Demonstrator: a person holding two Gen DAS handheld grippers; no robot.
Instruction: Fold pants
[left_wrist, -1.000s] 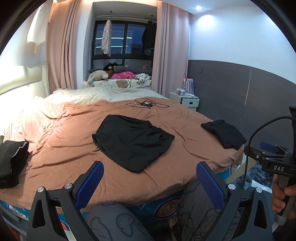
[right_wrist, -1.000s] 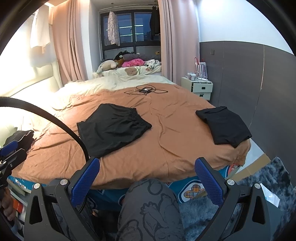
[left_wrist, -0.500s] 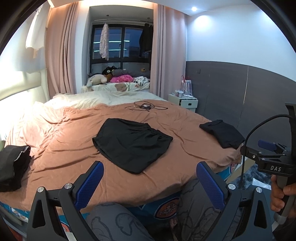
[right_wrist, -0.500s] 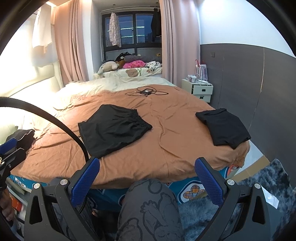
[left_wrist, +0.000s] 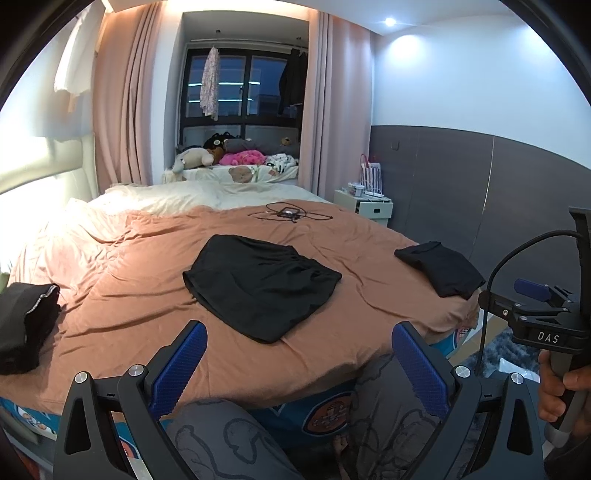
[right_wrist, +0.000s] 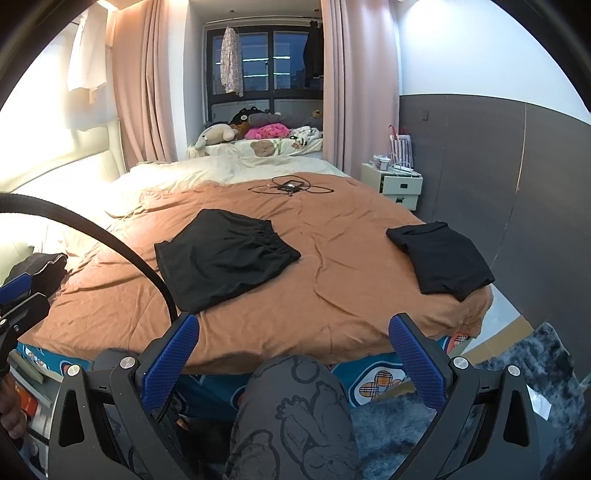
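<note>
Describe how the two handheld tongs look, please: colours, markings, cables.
Both are black frames with silver screws and two blue ribbed pads: the left tongs and the right tongs. In the left view, the right one's black body carries white "DAS" lettering, a blue part and a black cable. The person wears grey patterned trousers.

Your left wrist camera sits low at the foot of the bed (left_wrist: 122, 295), looking along its blue fingers (left_wrist: 177, 363) toward the window (left_wrist: 243, 88), your knees just under the lens. Your right wrist camera faces the same way from a spot further right, grey rug (right_wrist: 517, 369) in its corner. Both views share the black shorts (left_wrist: 258, 284) mid-bed, the folded black garment (right_wrist: 439, 254) at the right edge and the white nightstand (right_wrist: 397, 184).
</note>
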